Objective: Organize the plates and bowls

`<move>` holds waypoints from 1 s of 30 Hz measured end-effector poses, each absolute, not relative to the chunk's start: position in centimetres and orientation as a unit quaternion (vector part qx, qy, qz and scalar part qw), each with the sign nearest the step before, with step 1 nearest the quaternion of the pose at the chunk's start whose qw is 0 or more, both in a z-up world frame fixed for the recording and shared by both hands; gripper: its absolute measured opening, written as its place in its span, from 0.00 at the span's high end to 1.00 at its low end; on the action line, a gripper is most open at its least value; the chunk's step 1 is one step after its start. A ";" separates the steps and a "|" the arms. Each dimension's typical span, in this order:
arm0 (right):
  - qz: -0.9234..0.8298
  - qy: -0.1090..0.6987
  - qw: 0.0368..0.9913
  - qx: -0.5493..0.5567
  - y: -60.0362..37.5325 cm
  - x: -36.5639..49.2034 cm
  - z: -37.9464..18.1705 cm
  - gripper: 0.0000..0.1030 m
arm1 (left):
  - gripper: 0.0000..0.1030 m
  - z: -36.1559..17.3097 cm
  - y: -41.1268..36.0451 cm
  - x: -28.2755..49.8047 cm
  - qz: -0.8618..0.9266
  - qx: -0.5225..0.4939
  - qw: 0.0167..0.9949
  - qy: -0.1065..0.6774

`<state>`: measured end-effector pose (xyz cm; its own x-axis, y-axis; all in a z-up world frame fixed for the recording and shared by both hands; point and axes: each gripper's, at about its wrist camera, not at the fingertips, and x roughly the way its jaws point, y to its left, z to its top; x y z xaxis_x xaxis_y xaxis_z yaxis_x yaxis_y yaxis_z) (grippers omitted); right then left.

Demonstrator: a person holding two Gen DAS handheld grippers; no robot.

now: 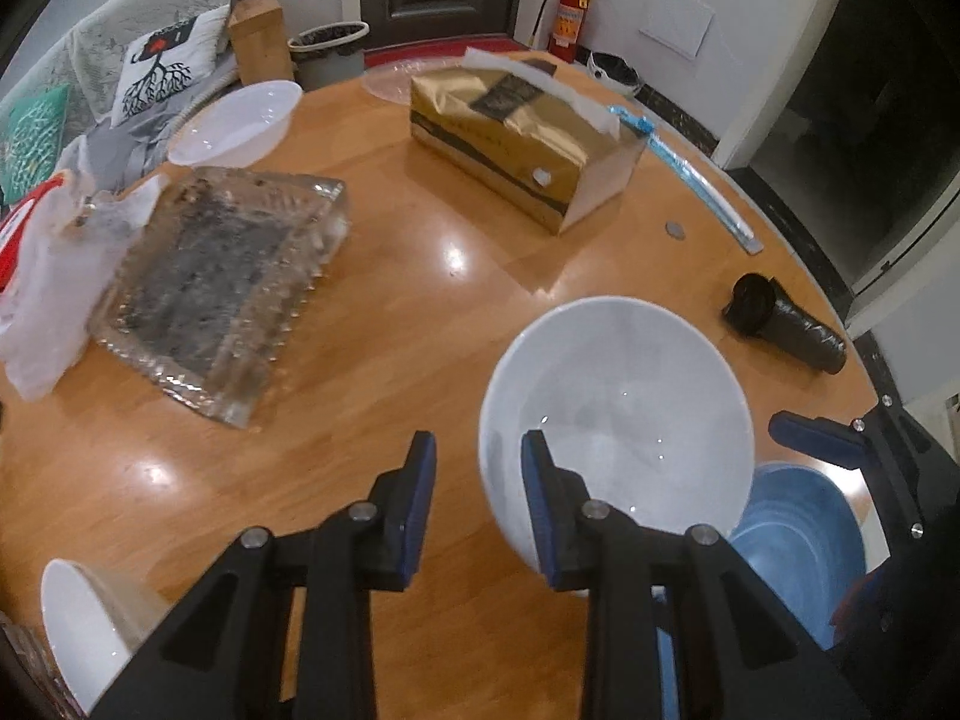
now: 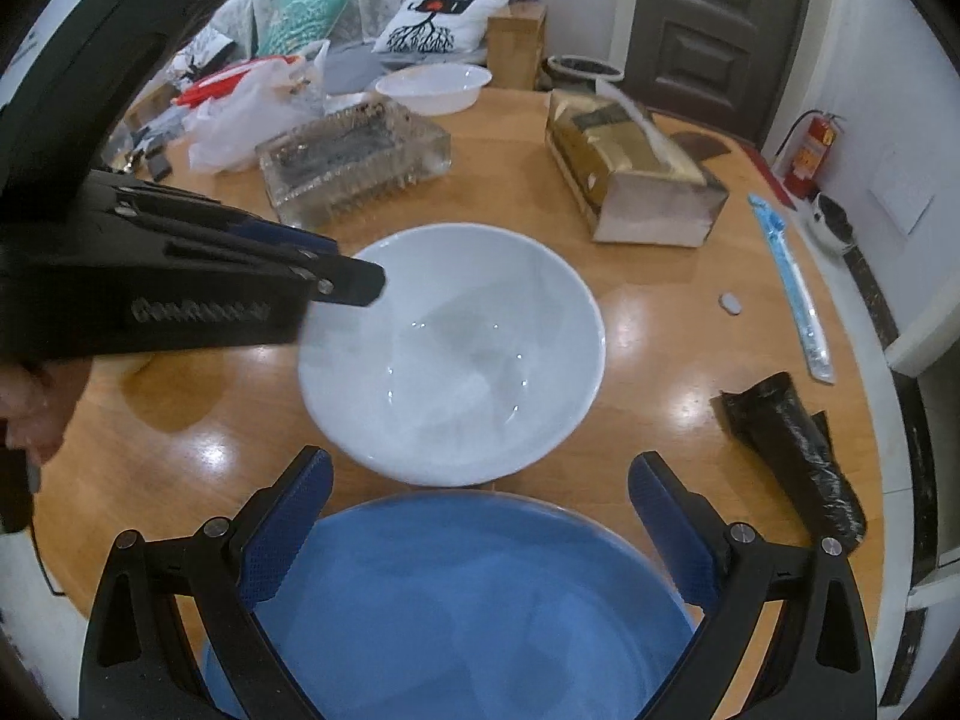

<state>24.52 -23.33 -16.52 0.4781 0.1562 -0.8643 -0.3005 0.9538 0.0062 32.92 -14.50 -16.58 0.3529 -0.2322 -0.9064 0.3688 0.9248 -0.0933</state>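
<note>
A large white bowl (image 1: 618,414) (image 2: 456,348) stands on the round wooden table (image 1: 372,312). My left gripper (image 1: 480,456) straddles its near-left rim, right finger inside, left finger outside, with a visible gap, so it is open. In the right wrist view the left gripper (image 2: 354,282) reaches over the bowl's left rim. A blue bowl (image 2: 468,594) (image 1: 798,534) sits just in front of the white bowl. My right gripper (image 2: 480,480) is open wide above the blue bowl. A small white bowl (image 1: 84,618) lies tilted at the lower left.
A glass tray (image 1: 222,288) (image 2: 354,162), a gold tissue box (image 1: 522,138) (image 2: 630,174), a white plastic basin (image 1: 240,120) (image 2: 432,87), plastic bags (image 1: 42,264), a black bag roll (image 1: 786,330) (image 2: 792,444) and a blue-white wrapped stick (image 2: 792,294) are on the table.
</note>
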 end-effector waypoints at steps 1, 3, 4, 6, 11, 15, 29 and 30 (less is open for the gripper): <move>0.135 0.495 0.855 -0.073 -23.2 24.7 -16.7 0.06 | 0.79 -16.9 -14.6 33.1 -0.183 0.066 0.819 0.540; 0.140 0.499 0.852 -0.075 -23.0 25.0 -17.1 0.06 | 0.81 -17.4 -14.9 33.3 -0.182 0.070 0.817 0.543; 0.141 0.500 0.851 -0.076 -22.8 25.2 -17.2 0.06 | 0.82 -17.7 -15.0 33.4 -0.181 0.070 0.817 0.544; 0.144 0.504 0.848 -0.076 -22.6 25.6 -17.6 0.06 | 0.86 -18.0 -15.0 33.6 -0.183 0.068 0.815 0.546; 0.149 0.504 0.848 -0.071 -22.1 26.1 -17.9 0.07 | 0.92 -18.4 -15.3 33.7 -0.186 0.069 0.815 0.544; 0.153 0.505 0.846 -0.074 -21.8 26.4 -18.2 0.12 | 0.92 -18.5 -15.2 33.9 -0.188 0.061 0.814 0.545; 0.145 0.482 0.860 -0.084 -21.8 25.6 -17.6 0.13 | 0.90 -17.2 -15.3 32.8 -0.200 0.073 0.817 0.535; 0.145 0.480 0.861 -0.085 -21.7 25.5 -17.5 0.13 | 0.90 -17.0 -15.3 32.7 -0.200 0.074 0.818 0.534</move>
